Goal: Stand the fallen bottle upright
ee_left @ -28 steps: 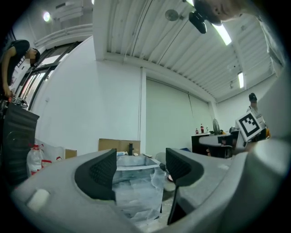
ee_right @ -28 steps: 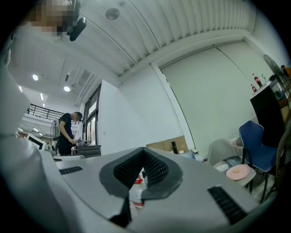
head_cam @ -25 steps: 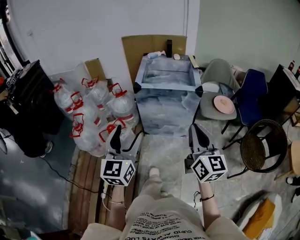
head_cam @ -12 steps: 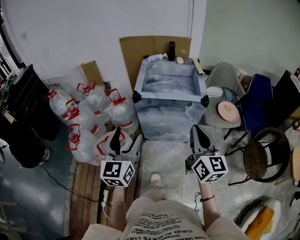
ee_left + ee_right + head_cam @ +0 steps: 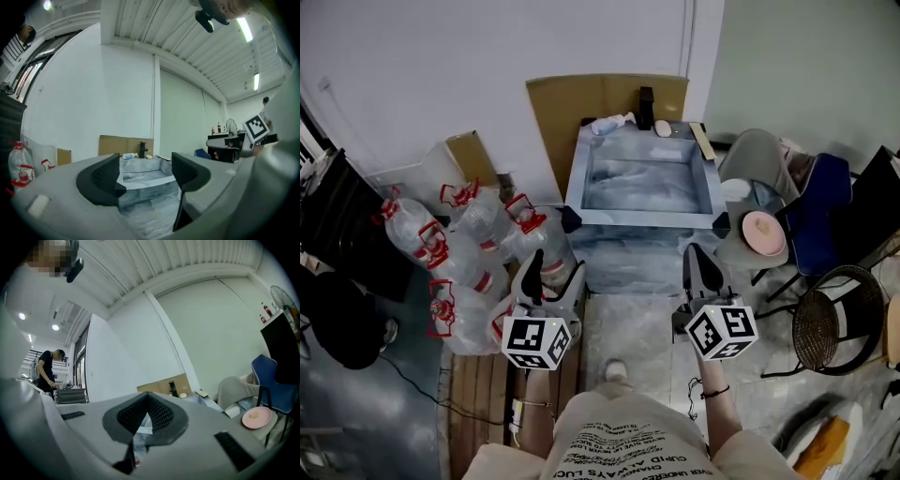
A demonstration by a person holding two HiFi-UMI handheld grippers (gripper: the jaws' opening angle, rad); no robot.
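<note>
- Marbled grey-blue stone for the boxy basin (image 5: 642,217) straight ahead, set against the white wall with a sheet of cardboard (image 5: 558,112) propped behind it.
- On the basin's back rim, towards its left corner: pale bottle (image 5: 609,123), flat on its side, just left of the black tap (image 5: 646,101).
- Same bottle (image 5: 127,156) also visible in the left gripper view, small and far off, beside the tap (image 5: 142,150).
- Left gripper (image 5: 555,270) low in front of the basin's left corner, jaws spread wide; holds nothing (only the basin shows through the gap).
- Right gripper (image 5: 697,258) about level with it, off the basin's right corner, jaw tips pressed together; grips nothing either.
- Both grippers well apart from the bottle, with the whole basin between.
- Heaped on the floor to the left: clear water jugs (image 5: 478,244) with red handles.
- To the right: pink plate (image 5: 765,230) on a grey seat, blue chair (image 5: 820,202) behind it, round black wire chair (image 5: 834,328) nearer.
</note>
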